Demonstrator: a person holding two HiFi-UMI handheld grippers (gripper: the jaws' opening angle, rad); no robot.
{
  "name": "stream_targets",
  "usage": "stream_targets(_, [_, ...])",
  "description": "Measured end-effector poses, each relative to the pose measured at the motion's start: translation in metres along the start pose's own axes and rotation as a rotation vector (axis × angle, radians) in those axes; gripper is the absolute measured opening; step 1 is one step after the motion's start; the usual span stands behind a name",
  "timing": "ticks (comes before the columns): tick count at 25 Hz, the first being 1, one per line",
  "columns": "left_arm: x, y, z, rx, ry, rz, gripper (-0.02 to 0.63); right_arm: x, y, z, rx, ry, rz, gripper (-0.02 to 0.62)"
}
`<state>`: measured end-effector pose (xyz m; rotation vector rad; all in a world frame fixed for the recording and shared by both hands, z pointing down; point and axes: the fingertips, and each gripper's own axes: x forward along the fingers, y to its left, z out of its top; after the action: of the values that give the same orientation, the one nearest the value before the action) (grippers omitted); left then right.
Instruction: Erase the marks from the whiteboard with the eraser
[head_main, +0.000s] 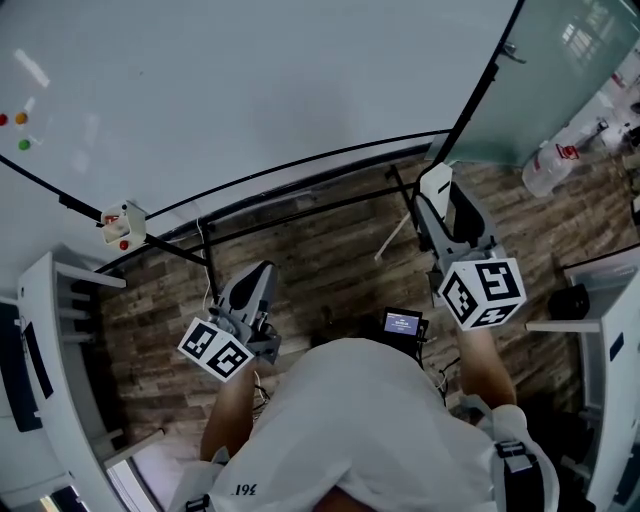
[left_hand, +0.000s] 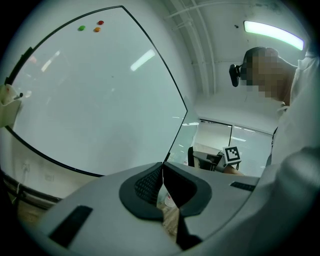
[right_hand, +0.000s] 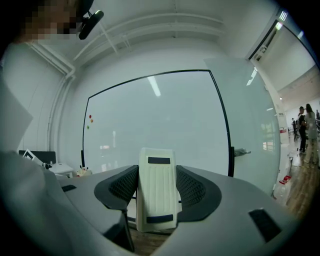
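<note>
- Eraser: cream block with a ribbed face and two dark slots. It sits between the fingers of the right gripper, which are clenched on its two long sides.
- Location: carried in the air in front of the person, over the wood-pattern floor. It is near the lower edge of the whiteboard but not touching it.
- Orientation: the long axis runs along the fingers, and the free end sticks out past the fingertips toward the board. In the right gripper view it stands near upright with a slight lean. The ribbed face is toward the camera; the wiping face is not in view, so I cannot tell which way it is turned.
- Left gripper: fingers pressed together with only a thin slit between them and nothing held. It is low at the person's left, apart from the board.
- Board surface: no pen marks are visible in any view. The only things on it are three coloured magnets near one corner. Faint marks could be lost in the glare.
- Step (judgement): eraser in hand, off the board. From these views I cannot tell whether this is before or after wiping.
- Next move (judgement): if marks remain, the wiping face should be turned flat to the board, then pressed on evenly and swept across. Wiping on an edge would smear.
- Surroundings: a small white holder is clipped at the frame's lower left.
</note>
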<state>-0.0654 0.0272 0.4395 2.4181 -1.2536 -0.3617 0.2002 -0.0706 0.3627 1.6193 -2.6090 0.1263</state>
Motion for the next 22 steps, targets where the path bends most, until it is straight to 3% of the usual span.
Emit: stream_targets(22, [0.022,-0.023,-0.014,-0.001,0.006,0.027,0.006,-0.001,-0.016,-0.021,0.002,0.043,0.057,0.253])
